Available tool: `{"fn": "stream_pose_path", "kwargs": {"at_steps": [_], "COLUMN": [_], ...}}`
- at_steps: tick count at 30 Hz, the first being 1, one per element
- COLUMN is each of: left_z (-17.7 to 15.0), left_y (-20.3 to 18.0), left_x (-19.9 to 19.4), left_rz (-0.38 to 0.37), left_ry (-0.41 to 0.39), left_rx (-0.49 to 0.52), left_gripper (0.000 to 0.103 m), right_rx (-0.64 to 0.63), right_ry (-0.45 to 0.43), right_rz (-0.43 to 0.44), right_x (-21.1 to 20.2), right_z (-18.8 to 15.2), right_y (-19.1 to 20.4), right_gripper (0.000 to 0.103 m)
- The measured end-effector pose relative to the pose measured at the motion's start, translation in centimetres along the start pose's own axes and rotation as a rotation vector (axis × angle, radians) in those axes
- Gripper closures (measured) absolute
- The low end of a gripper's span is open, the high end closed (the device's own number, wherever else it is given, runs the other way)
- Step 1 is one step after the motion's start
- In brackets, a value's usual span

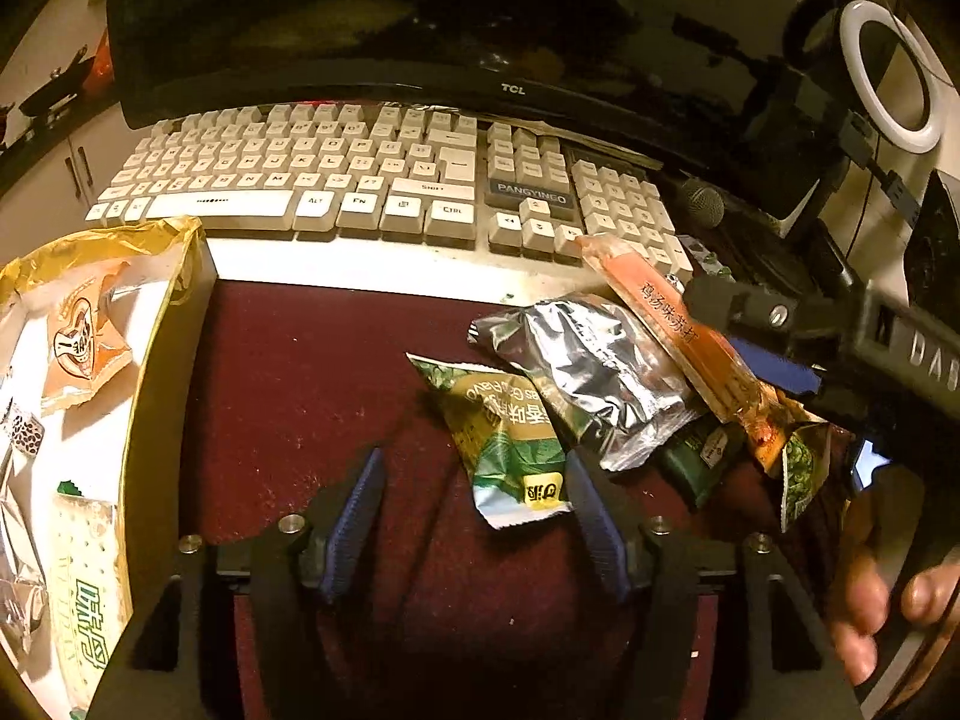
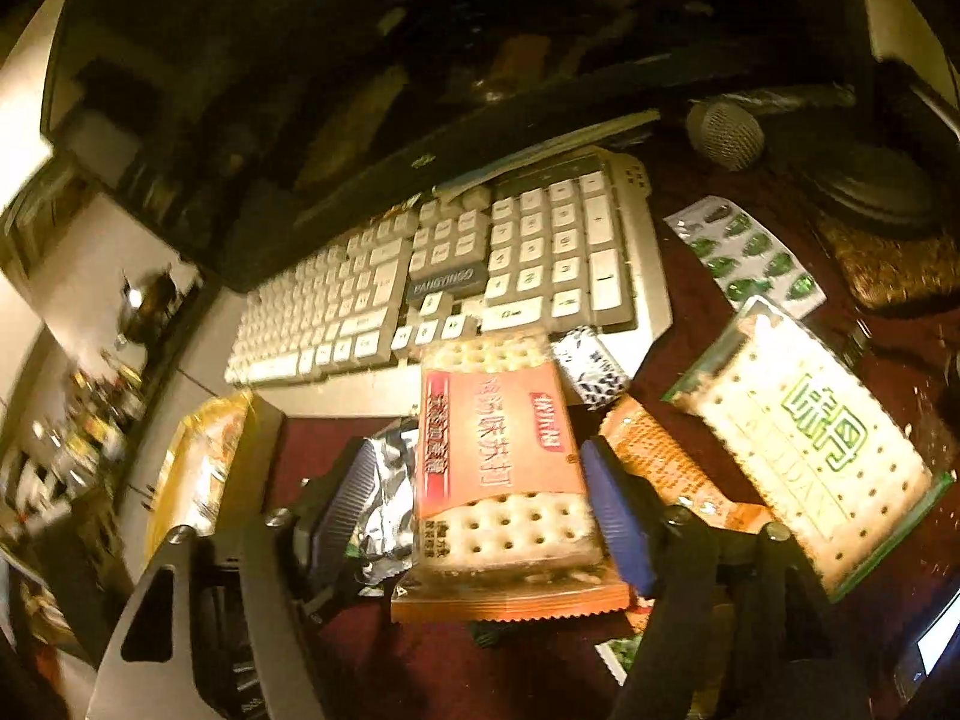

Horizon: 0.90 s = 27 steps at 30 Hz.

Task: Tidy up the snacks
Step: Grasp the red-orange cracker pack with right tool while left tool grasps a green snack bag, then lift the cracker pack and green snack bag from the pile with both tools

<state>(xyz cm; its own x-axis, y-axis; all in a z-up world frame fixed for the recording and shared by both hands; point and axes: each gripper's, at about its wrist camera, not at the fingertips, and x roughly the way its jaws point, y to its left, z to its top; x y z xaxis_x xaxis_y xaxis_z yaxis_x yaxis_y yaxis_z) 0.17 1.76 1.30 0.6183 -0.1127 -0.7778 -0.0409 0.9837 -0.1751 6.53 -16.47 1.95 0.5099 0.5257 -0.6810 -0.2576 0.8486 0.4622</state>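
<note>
Right gripper stands with jaws apart, straddling the orange soda-cracker packet at lower centre of our right view; its pads do not visibly press it. We judge a pick in hand: next, close on the packet and carry it to the yellow-lined cardboard box, lower left of our left view. Left gripper is apart and empty, the green foil snack pouch just beyond.

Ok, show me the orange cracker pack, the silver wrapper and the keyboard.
orange cracker pack (image 2: 498, 438), right wrist view, printed front
silver wrapper (image 1: 594, 372), left wrist view, crinkled middle
keyboard (image 1: 336, 174), left wrist view, letter keys
</note>
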Motion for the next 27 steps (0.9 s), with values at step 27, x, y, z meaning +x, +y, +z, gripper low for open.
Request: {"fn": "stream_pose_path", "kwargs": {"at_steps": [27], "left_z": [-0.1], "left_y": [0.5], "left_x": [-0.3], "left_rz": [-0.02], "left_ry": [-0.065], "left_rx": [-0.04], "left_gripper": [0.076], "right_rx": [-0.024], "right_ry": [-0.067], "right_rz": [-0.052], "right_x": [-1.0], "right_z": [-0.4], "right_y": [0.7], "right_gripper": [0.05]}}
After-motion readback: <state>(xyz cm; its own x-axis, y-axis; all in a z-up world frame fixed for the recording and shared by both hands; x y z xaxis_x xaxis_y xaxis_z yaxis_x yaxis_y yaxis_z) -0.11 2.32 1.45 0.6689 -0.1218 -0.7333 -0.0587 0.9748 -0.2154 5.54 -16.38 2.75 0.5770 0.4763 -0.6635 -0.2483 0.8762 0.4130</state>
